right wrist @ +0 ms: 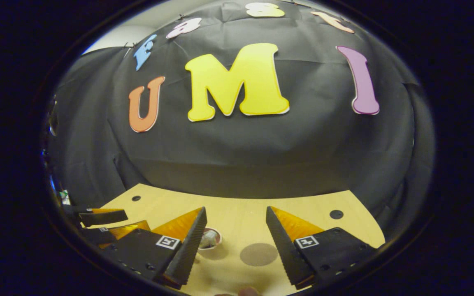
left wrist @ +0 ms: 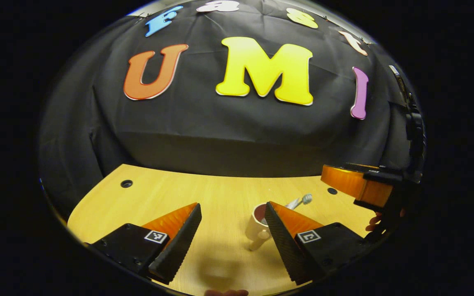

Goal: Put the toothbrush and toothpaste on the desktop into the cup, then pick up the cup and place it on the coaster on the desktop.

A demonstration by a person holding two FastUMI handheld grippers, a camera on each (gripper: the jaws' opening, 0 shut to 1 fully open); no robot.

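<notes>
No readable writing shows on the task's things. A cream ceramic cup [left wrist: 257,230] with a dark red inside stands upright on the light wooden desk [left wrist: 220,197], a white-handled toothbrush [left wrist: 300,201] leaning out of it. A round grey coaster [right wrist: 258,254] lies near it, apart. The left gripper [left wrist: 233,242] and right gripper [right wrist: 235,246] are both spread, holding nothing.

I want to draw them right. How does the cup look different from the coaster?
The cup stands tall and pale, while the coaster lies flat and dark. The cup holds a toothbrush, while the coaster has nothing on it. Both are round and sit apart on the same wooden desktop.
</notes>
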